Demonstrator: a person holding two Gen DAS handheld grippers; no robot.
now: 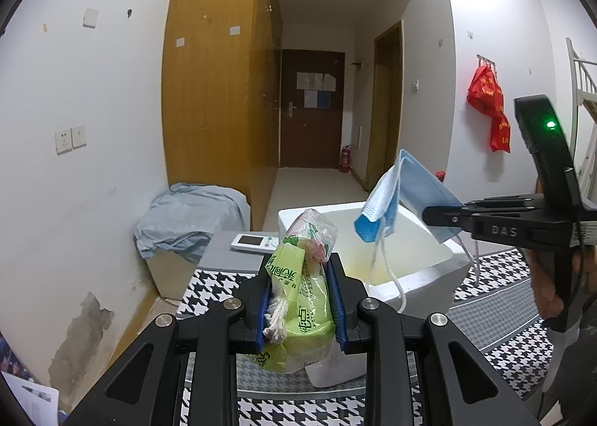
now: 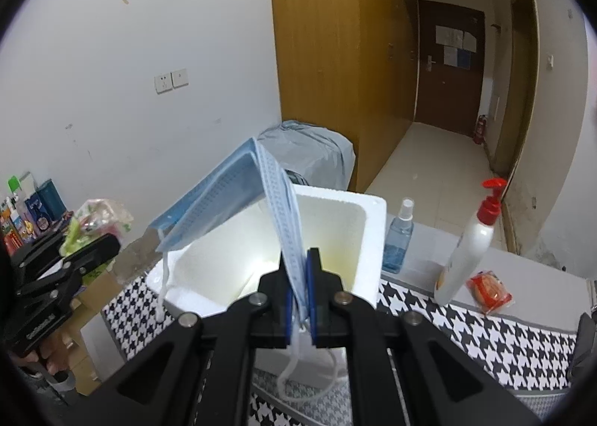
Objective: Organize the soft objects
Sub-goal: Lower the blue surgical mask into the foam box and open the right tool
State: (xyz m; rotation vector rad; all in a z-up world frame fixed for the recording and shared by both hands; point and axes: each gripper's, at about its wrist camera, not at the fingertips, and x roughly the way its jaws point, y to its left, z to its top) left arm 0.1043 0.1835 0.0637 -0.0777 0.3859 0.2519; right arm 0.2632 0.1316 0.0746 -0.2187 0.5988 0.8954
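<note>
My left gripper (image 1: 300,299) is shut on a green and clear plastic tissue pack (image 1: 298,299), held above the near edge of a white foam box (image 1: 440,269). My right gripper (image 2: 300,299) is shut on a blue face mask (image 2: 231,198), which hangs folded over the open foam box (image 2: 369,239). The mask also shows in the left wrist view (image 1: 395,206), held by the right gripper (image 1: 440,219) above the box. The left gripper with the tissue pack (image 2: 97,217) shows at the left of the right wrist view.
The box stands on a houndstooth cloth (image 2: 466,329). A blue spray bottle (image 2: 399,239), a white pump bottle (image 2: 470,250) and a red snack packet (image 2: 490,290) stand right of it. A white remote (image 1: 253,241) lies behind. A covered bin (image 1: 186,224) stands left.
</note>
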